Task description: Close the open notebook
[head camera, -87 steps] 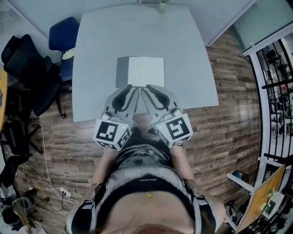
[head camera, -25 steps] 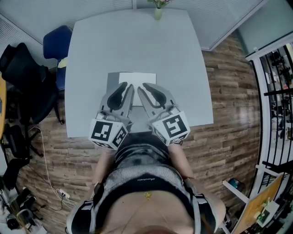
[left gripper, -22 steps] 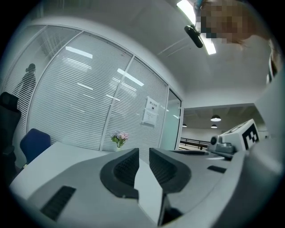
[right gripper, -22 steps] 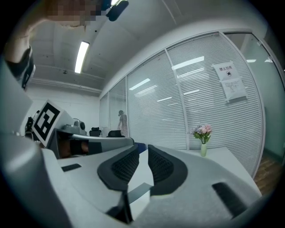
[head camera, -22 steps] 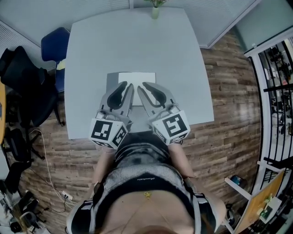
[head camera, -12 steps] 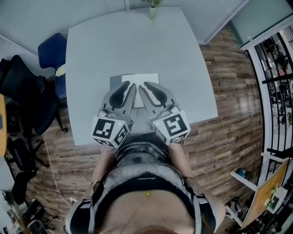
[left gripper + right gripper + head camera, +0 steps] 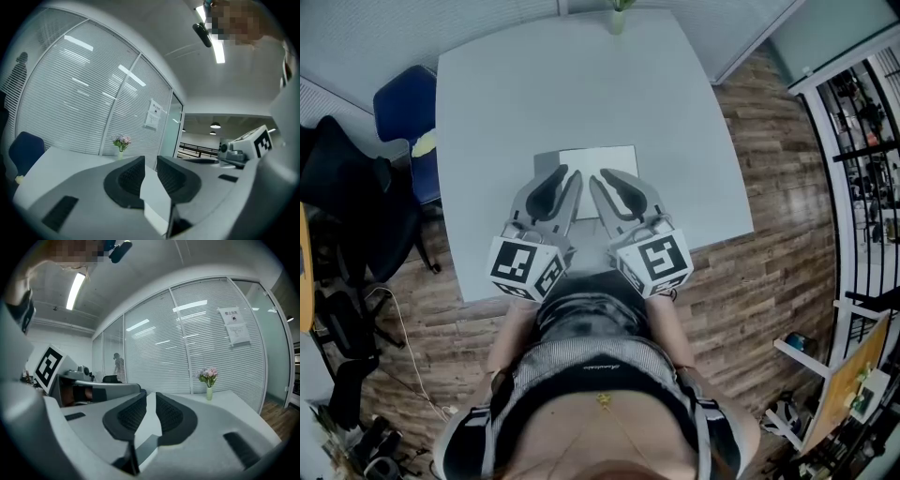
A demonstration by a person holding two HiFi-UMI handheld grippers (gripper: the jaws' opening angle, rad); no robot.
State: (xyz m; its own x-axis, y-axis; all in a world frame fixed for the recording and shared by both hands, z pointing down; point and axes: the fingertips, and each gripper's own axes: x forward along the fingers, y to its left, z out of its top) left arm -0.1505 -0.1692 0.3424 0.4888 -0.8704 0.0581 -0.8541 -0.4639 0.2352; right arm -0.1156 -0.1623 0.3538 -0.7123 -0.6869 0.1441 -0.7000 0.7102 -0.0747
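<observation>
The open notebook lies flat on the pale grey table, a white page to the right and a grey part to the left. Both grippers are held level over its near half, side by side. My left gripper points at the grey and white boundary, and my right gripper stands just right of it. In the left gripper view the jaws stand a narrow gap apart, and the notebook shows through the gap, not pinched. The right gripper looks the same, with the white page seen beyond.
A small vase of flowers stands at the table's far edge, also in view as the vase and the vase. A blue chair and black chairs stand to the left. Glass walls with blinds lie beyond.
Since the oldest frame both grippers have come forward from the notebook's near edge to over its near half. Over the last second they drifted a little sideways together; the jaws kept their gap.
</observation>
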